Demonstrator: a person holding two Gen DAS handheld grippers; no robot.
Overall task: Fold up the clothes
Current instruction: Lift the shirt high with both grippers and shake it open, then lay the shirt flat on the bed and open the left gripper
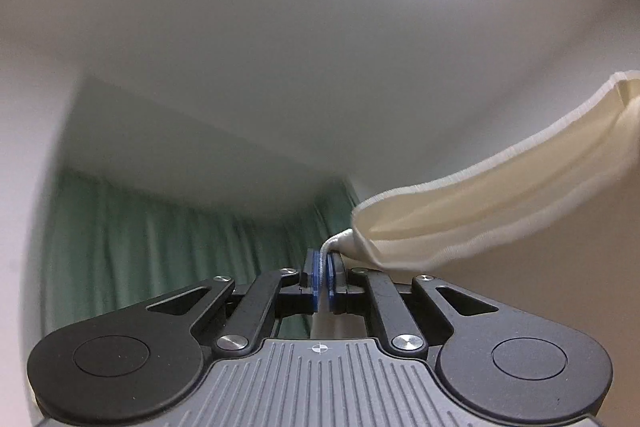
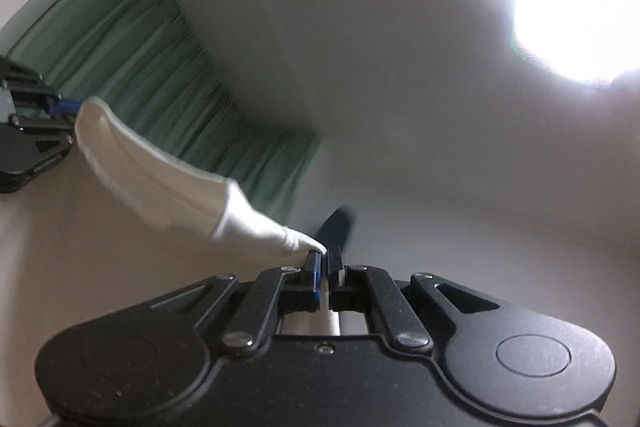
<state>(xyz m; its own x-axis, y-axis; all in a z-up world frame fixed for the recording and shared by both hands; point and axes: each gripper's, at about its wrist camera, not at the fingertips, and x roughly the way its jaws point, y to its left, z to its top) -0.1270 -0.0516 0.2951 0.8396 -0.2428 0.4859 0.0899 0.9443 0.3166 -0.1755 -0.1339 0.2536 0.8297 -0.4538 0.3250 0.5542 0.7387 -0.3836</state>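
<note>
left gripper (image 1: pixel 323 277): pinching cream garment (image 1: pixel 500 195) edge, cloth trailing to 2 o'clock | right gripper (image 2: pixel 325 265): pinching other end, cloth stretching to 10 o'clock | garment raised aloft, probably to spread it before folding

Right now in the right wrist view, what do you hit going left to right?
left gripper at the left edge, shut on the cream garment → green curtain behind it → right gripper, shut on the garment's other end → bright ceiling light at the far right.
</note>
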